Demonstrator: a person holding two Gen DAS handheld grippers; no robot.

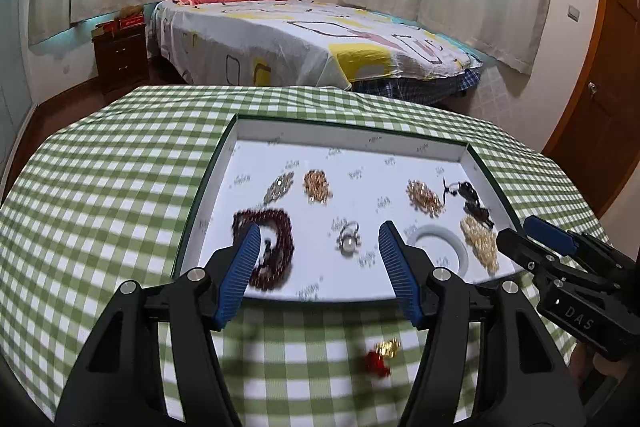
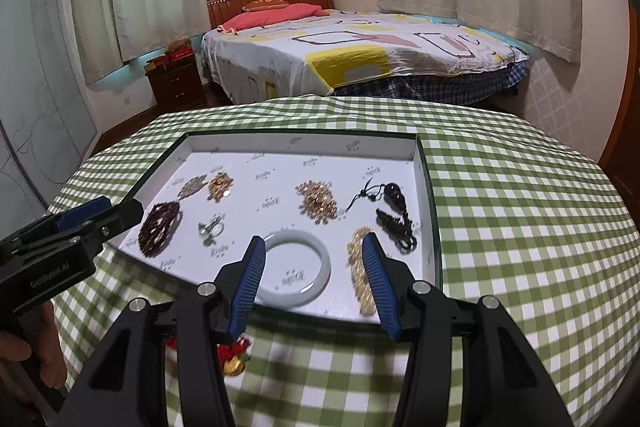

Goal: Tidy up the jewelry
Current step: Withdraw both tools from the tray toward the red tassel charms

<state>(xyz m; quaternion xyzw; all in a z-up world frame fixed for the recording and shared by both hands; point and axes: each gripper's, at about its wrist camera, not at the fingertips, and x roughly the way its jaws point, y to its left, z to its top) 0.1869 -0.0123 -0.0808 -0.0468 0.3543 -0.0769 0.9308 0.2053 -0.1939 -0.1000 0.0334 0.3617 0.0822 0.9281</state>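
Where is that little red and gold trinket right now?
The red and gold trinket lies outside the white tray, on the green checked cloth just in front of the tray's near edge, low in both wrist views.

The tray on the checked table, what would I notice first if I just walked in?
Probably the white tray in the middle of the green checked cloth, dotted with jewelry: a pale bangle at its near edge and a dark red bead bracelet on the left. One red and gold charm lies outside, on the cloth nearest the open grippers.
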